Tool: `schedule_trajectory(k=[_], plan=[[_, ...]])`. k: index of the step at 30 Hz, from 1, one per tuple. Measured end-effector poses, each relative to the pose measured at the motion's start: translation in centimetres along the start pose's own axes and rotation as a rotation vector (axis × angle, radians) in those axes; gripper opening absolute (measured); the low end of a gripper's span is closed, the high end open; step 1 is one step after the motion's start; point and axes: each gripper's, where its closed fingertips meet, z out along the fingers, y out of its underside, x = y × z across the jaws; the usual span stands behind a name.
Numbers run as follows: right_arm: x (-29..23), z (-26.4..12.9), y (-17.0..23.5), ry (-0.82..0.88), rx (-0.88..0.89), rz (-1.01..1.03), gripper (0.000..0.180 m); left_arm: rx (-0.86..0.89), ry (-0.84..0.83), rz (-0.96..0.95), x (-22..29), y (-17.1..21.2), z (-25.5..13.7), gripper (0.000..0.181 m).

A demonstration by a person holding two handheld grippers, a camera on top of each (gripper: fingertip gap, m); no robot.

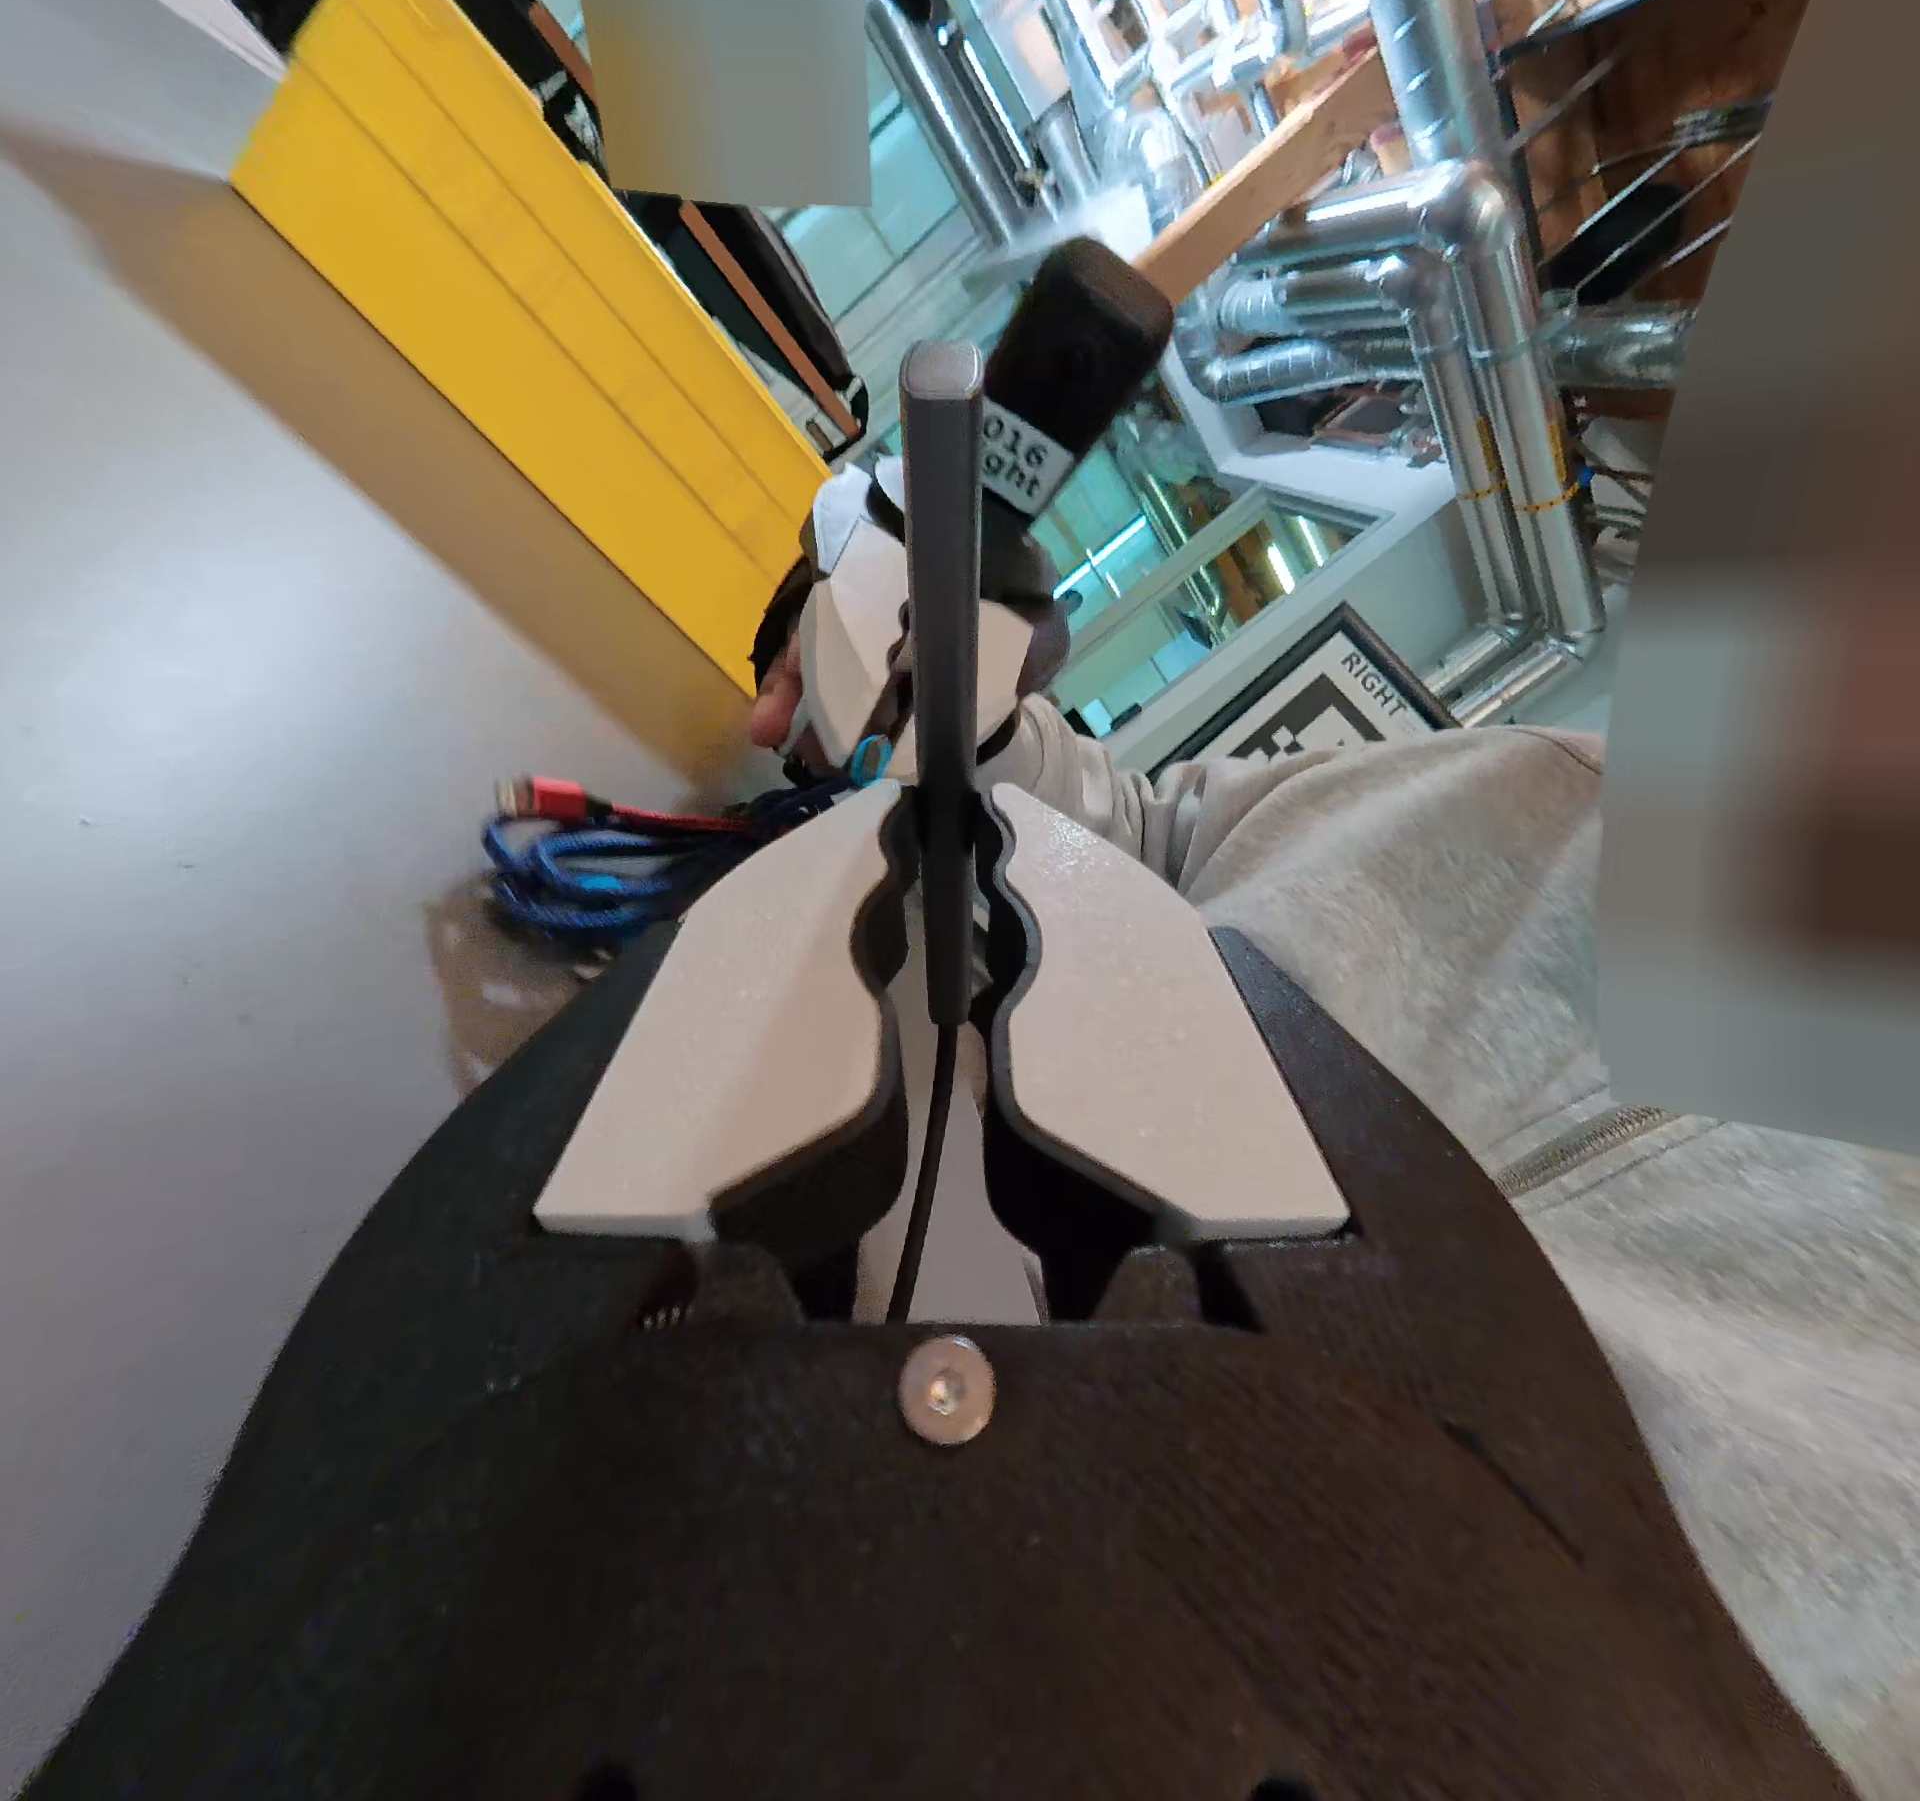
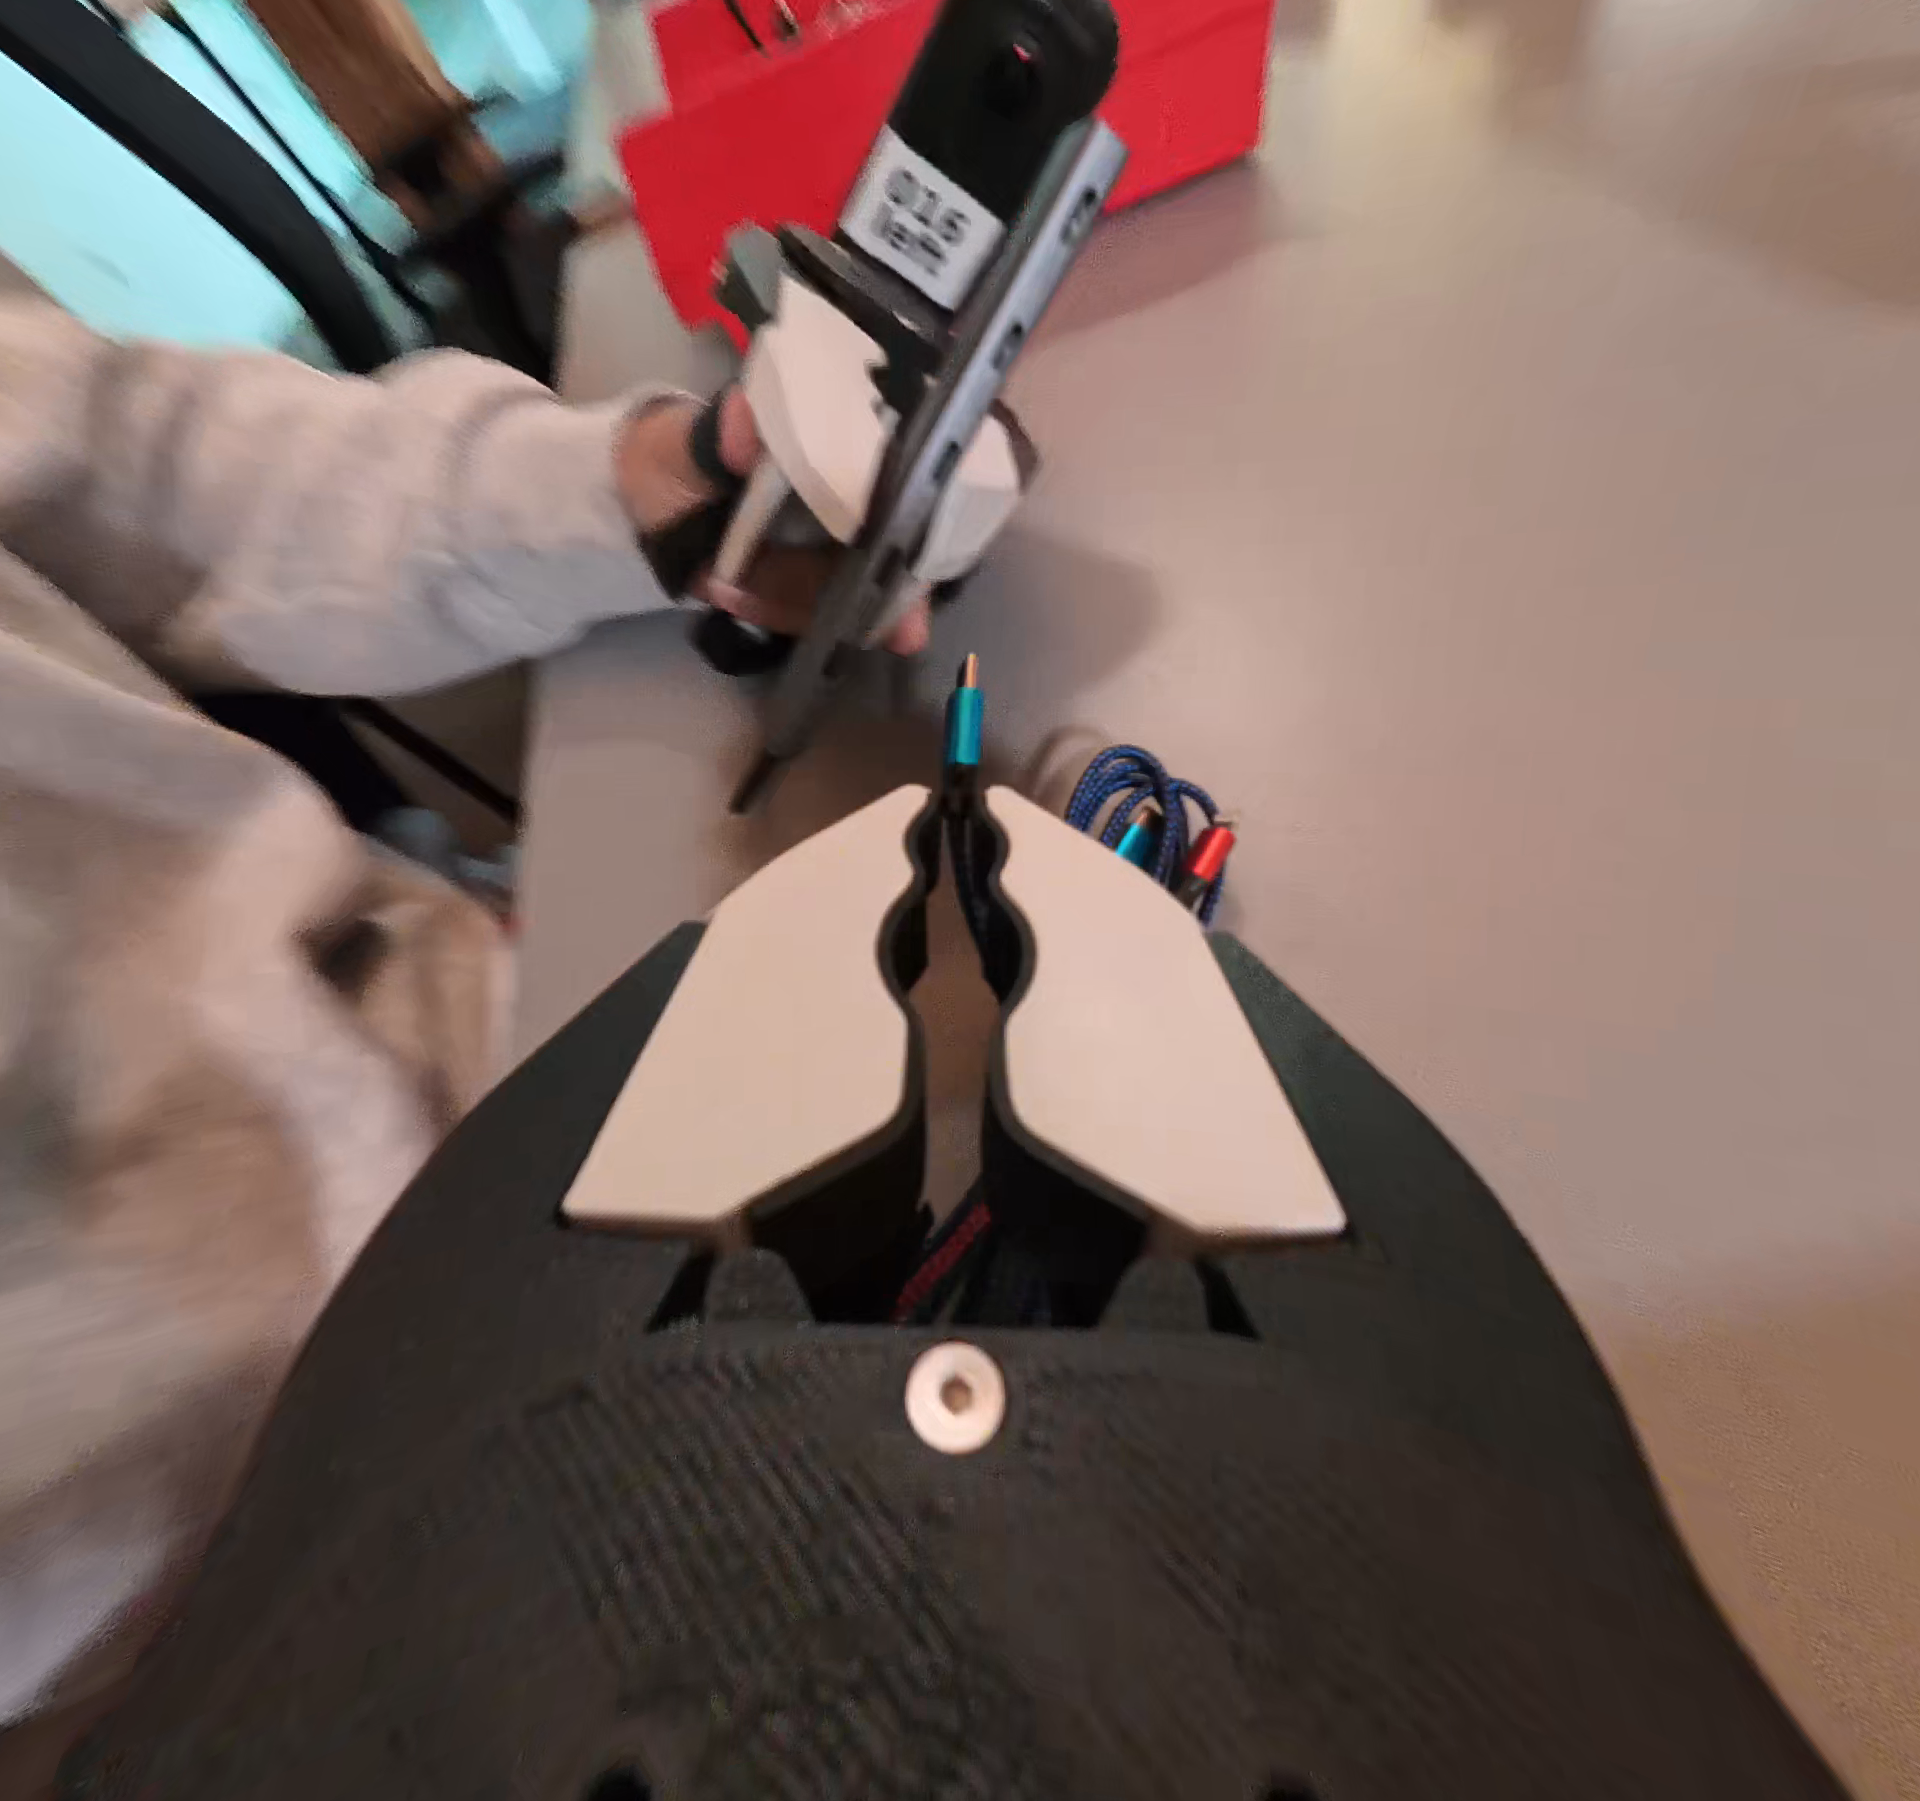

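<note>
My left gripper (image 1: 945,801) is shut on a slim grey hub (image 1: 940,608), held edge-on and upright above the table, its thin black lead running back between the fingers. The hub also shows in the right wrist view (image 2: 997,349), its row of ports facing my right gripper. My right gripper (image 2: 958,795) is shut on a blue braided cable just behind its teal plug (image 2: 966,723). The plug's metal tip points toward the hub and stands a short way from it. The right gripper also shows beyond the hub in the left wrist view (image 1: 883,650).
A bundle of blue and red braided cables (image 1: 582,863) lies on the pale table (image 1: 208,816), also in the right wrist view (image 2: 1153,816). A yellow box (image 1: 520,297) stands at the back left; a red box (image 2: 810,110) behind the hub. Grey sleeves (image 2: 364,525) reach in. There is about 5 centimeters between the tips of the two grippers.
</note>
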Motion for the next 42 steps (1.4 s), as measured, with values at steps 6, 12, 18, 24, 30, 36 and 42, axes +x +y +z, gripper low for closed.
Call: schedule_trajectory(k=[6,12,18,24,30,36,42], plan=[[-3.1,-0.7,1.0,-0.250,-0.067,0.118,0.004,-0.151,-0.005,-0.030,0.0,2.2,1.0,0.010],[-4.7,0.0,3.6,-0.337,-0.223,0.143,0.004,-0.273,-0.034,-0.033,-0.3,4.0,1.7,0.010],[-4.6,0.0,3.6,-0.344,-0.208,0.167,0.004,-0.292,-0.042,-0.031,-0.4,4.3,1.8,0.010],[-4.6,0.1,3.3,-0.369,-0.187,0.206,0.004,-0.283,-0.039,-0.023,-0.3,4.2,1.7,0.010],[-4.7,0.1,3.4,-0.380,-0.184,0.223,0.004,-0.286,-0.053,-0.014,-0.4,4.2,1.7,0.010],[-4.3,0.4,3.4,-0.376,-0.177,0.290,0.004,-0.298,-0.077,-0.006,-0.6,4.4,1.8,0.010],[-3.8,0.6,3.3,-0.359,-0.140,0.311,0.004,-0.269,-0.092,-0.017,-0.9,4.0,1.6,0.010]])
